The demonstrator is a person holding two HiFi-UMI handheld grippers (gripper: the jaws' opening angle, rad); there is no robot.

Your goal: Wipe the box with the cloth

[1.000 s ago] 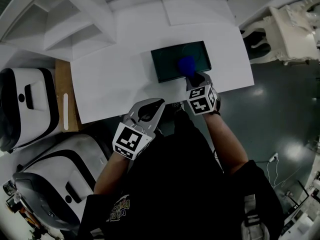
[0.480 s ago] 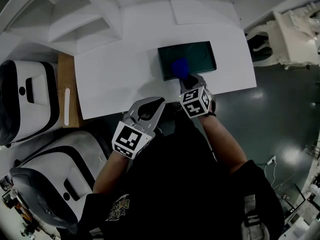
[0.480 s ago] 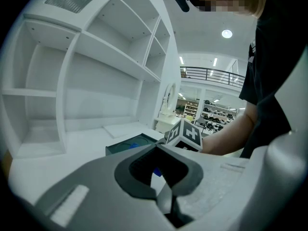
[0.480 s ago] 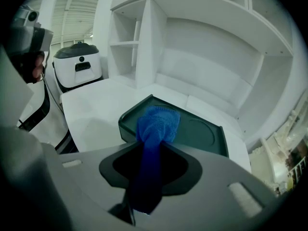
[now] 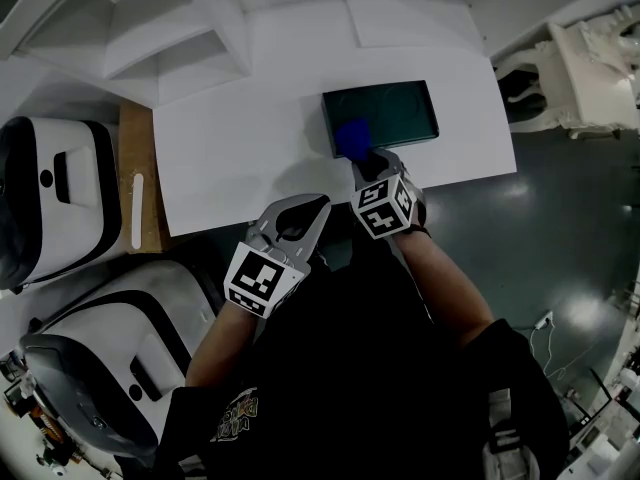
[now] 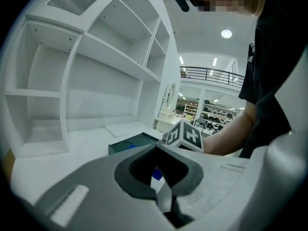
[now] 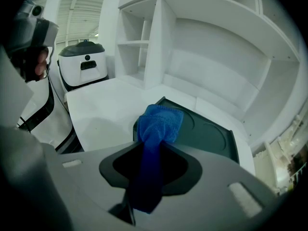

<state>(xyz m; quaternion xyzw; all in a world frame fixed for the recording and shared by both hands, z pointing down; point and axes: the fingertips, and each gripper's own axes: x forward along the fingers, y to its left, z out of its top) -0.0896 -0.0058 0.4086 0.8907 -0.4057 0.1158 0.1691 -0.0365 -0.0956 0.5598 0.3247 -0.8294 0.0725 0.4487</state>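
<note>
A flat dark green box (image 5: 385, 113) lies on the white table (image 5: 240, 138), toward its right side. A bunched blue cloth (image 5: 352, 137) rests on the box's near left corner, and my right gripper (image 5: 366, 160) is shut on it. In the right gripper view the blue cloth (image 7: 159, 124) runs back between the jaws and its wad presses on the box (image 7: 207, 134) at the front left corner. My left gripper (image 5: 296, 218) hovers at the table's near edge, shut and holding nothing. The left gripper view shows the box (image 6: 132, 143) and the right gripper's marker cube (image 6: 185, 136).
White shelving (image 5: 150, 28) stands at the table's far left. A wooden board (image 5: 135, 188) borders the table's left edge. Two white and black machines (image 5: 45, 198) sit on the floor at the left. A white ornate chair (image 5: 580, 58) stands at the right.
The right gripper has dragged the cloth leftward across the box lid, from near the middle to the near left corner. The left gripper has stayed in place.
</note>
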